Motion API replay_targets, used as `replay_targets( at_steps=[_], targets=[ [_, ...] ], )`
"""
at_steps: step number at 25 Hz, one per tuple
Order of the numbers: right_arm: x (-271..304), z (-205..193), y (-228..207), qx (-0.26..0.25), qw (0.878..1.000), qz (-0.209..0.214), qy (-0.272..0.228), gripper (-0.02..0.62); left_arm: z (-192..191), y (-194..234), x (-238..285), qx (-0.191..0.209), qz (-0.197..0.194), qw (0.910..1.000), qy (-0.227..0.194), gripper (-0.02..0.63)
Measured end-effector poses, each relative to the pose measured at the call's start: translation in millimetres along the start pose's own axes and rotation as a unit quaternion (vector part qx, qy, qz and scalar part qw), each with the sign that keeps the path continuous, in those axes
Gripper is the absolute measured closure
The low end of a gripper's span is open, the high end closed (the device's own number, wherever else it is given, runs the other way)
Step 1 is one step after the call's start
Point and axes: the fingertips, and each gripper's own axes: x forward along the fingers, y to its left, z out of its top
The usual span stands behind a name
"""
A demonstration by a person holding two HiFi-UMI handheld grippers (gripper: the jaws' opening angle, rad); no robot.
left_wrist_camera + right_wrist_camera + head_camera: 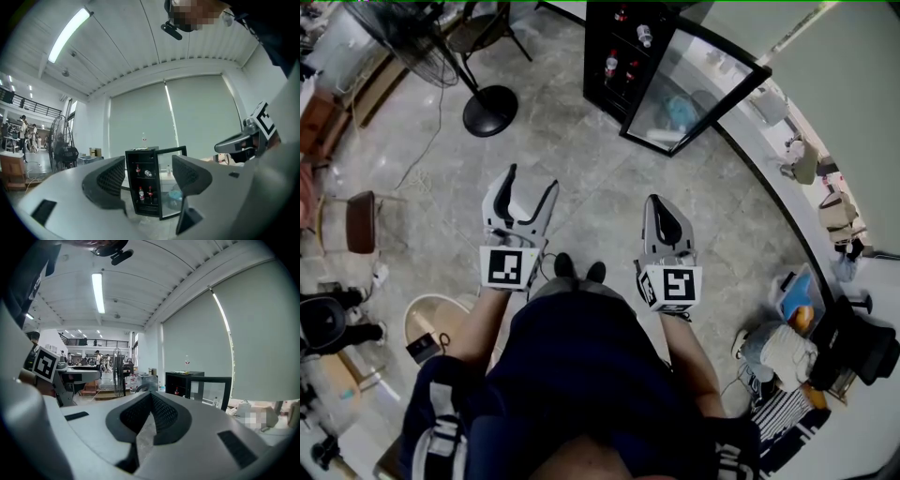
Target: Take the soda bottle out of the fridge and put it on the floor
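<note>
Fingers (110,180) wide apart and empty on left gripper (532,180), facing small black glass-door fridge (143,185) with door open. Fingers together, empty, on right gripper (664,206).

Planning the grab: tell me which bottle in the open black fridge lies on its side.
The pale bottle, right on the upper shelf; the other three bottles stand upright.
</note>
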Motion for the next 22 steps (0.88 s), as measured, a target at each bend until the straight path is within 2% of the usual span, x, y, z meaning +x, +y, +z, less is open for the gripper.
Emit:
replay_targets(
  at_steps=[5, 12, 18, 22],
  targets=[
    [-6, -4, -5, 0.002, 1.000, 0.011, -0.004, 0.577, 5, -6, 4, 0.006, 0.006, 0.9999, -0.013, 0.272],
    [-8, -6, -16, 0.013, 0.999, 0.027, -0.013, 0.577, 0, -13, 19, 0.009, 0.013, 0.9999, -0.006, 0.268],
    [0, -11, -23, 0.006, 0.999, 0.038, -0.008, 0.577, -8, -17, 42, 0.019, -0.003, 0.9998, 0.000, 0.269],
    [12, -15, -20, 0.006, 0.999, 0.033, -0.006, 0.577, -10, -5, 62, 0.021, -0.017, 0.9996, -0.006, 0.269]
  ],
)
